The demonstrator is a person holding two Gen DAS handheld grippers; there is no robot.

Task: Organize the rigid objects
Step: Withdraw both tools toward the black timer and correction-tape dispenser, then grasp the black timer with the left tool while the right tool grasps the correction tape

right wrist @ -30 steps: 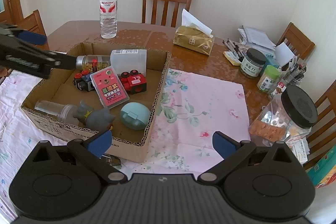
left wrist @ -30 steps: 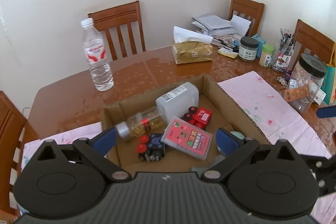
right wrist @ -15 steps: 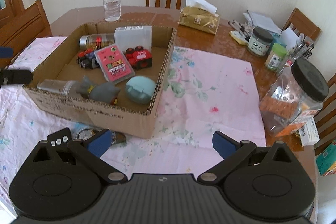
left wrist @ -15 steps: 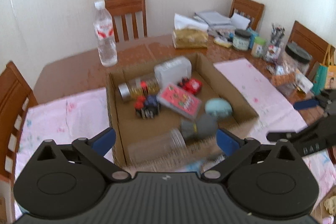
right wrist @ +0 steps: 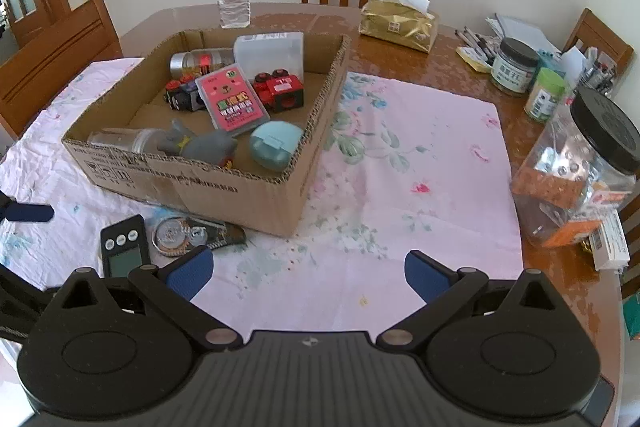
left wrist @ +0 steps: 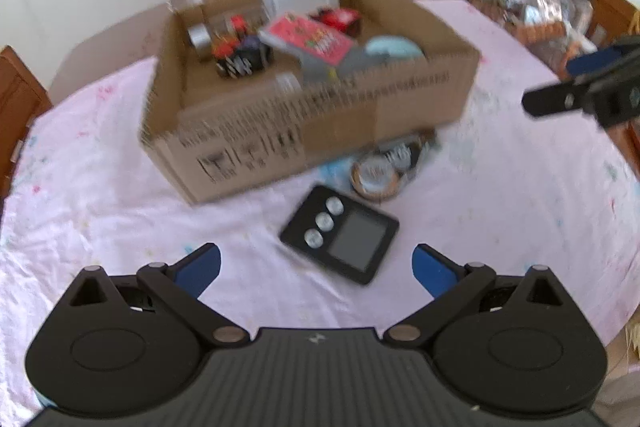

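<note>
In the left wrist view, the left gripper (left wrist: 316, 269) has pulled back from over the box (left wrist: 312, 131) and now looks down at the cloth (left wrist: 100, 211) in front of it. One second ago it hung above the box contents; now its fingers are spread wide and empty, with the timer (left wrist: 340, 233) lying flat just ahead between them. I judge the timer is the next thing to pick. It is a black flat device with three round buttons and a grey screen, near the box wall but not touching it. A round tin (left wrist: 376, 173) lies just beyond it, against the box. This view is blurred.

In the right wrist view, the right gripper (right wrist: 306, 273) is also spread and empty, over bare cloth. The timer (right wrist: 125, 247) and tin (right wrist: 176, 233) are outside the box, at its near corner.
</note>
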